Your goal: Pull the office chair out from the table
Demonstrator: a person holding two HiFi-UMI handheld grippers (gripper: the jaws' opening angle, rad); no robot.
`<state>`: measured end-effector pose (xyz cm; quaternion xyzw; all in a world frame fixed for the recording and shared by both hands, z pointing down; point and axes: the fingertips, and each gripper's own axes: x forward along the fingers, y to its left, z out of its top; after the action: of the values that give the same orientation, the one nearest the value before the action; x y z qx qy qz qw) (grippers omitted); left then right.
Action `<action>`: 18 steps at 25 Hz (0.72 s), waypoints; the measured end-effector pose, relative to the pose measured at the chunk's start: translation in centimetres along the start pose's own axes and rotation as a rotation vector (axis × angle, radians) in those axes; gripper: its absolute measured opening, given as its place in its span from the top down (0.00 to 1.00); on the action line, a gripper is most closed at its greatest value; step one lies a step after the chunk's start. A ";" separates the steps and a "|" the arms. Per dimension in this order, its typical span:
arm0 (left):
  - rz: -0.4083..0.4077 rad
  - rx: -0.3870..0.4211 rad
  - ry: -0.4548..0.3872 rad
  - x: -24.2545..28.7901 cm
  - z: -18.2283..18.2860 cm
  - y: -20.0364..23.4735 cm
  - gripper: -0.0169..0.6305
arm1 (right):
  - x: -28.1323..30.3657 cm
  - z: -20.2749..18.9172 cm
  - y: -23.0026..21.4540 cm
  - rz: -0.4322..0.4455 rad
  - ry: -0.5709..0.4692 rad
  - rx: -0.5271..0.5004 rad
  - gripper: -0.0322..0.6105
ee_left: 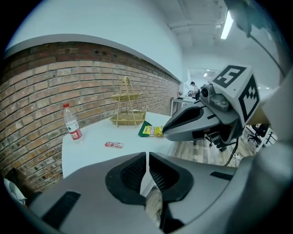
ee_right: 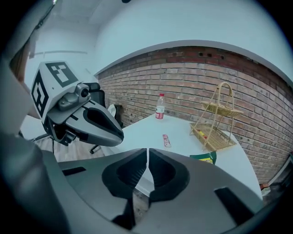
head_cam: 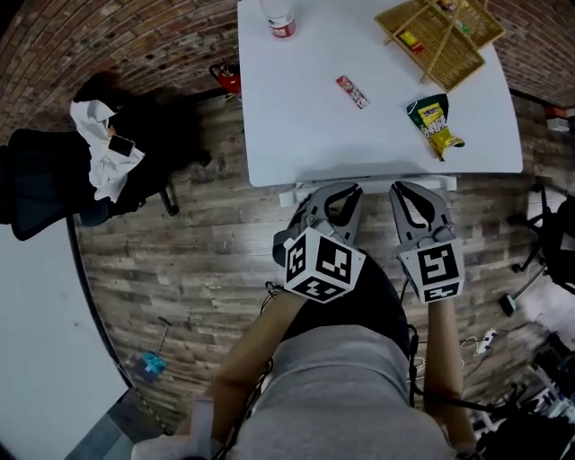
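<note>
Low in the centre of the head view, side by side and just short of the near edge of the white rectangular counter [head_cam: 296, 135]: left tongs [head_cam: 335, 190] and right tongs [head_cam: 415, 189], both pointing toward the top of the frame. Left tongs pressed together, nothing pinched between them. Right tongs likewise pressed together and empty, plain to see in each gripper view.

Between and below the two, a dark rounded shape [head_cam: 377, 301] close under the counter's near edge; cannot tell whether a chair or not. At the upper left of the head view, well apart from the counter, a black office chair [head_cam: 45, 184] on the wood-plank floor [head_cam: 198, 260], with a crumpled white cloth [head_cam: 101, 148] draped over it.

On the counter:
- a clear plastic bottle with a red label [head_cam: 280, 18] at the top edge of the frame
- a small red wrapped bar [head_cam: 352, 92] near the middle
- a green and yellow snack bag [head_cam: 433, 124] toward the right
- a woven straw basket stand [head_cam: 440, 31] at the upper right

Behind the counter, a red brick wall [ee_left: 68, 77].
</note>
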<state>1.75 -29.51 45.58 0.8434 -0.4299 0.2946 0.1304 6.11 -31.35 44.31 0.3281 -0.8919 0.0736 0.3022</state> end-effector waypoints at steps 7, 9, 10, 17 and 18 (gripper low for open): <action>-0.042 0.074 0.061 0.3 -0.6 0.6 0.95 | 1.2 -0.5 0.8 0.074 0.059 -0.067 0.92; -0.040 0.098 0.078 0.4 -0.6 0.7 0.91 | 1.5 -0.5 0.8 0.092 0.082 -0.115 0.92; -0.042 0.106 0.088 0.5 -0.7 0.7 0.87 | 1.6 -0.6 0.8 0.098 0.099 -0.153 0.92; -0.098 0.182 0.196 1.4 -1.9 -0.4 0.81 | 2.3 -1.9 2.1 0.207 0.189 -0.430 0.79; -0.109 0.209 0.218 1.5 -2.1 -0.6 0.81 | 2.4 -2.1 2.3 0.220 0.201 -0.456 0.75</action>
<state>2.18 -29.14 48.19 0.8376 -0.3339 0.4199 0.1036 4.32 -30.18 47.57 0.1438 -0.8813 -0.0645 0.4455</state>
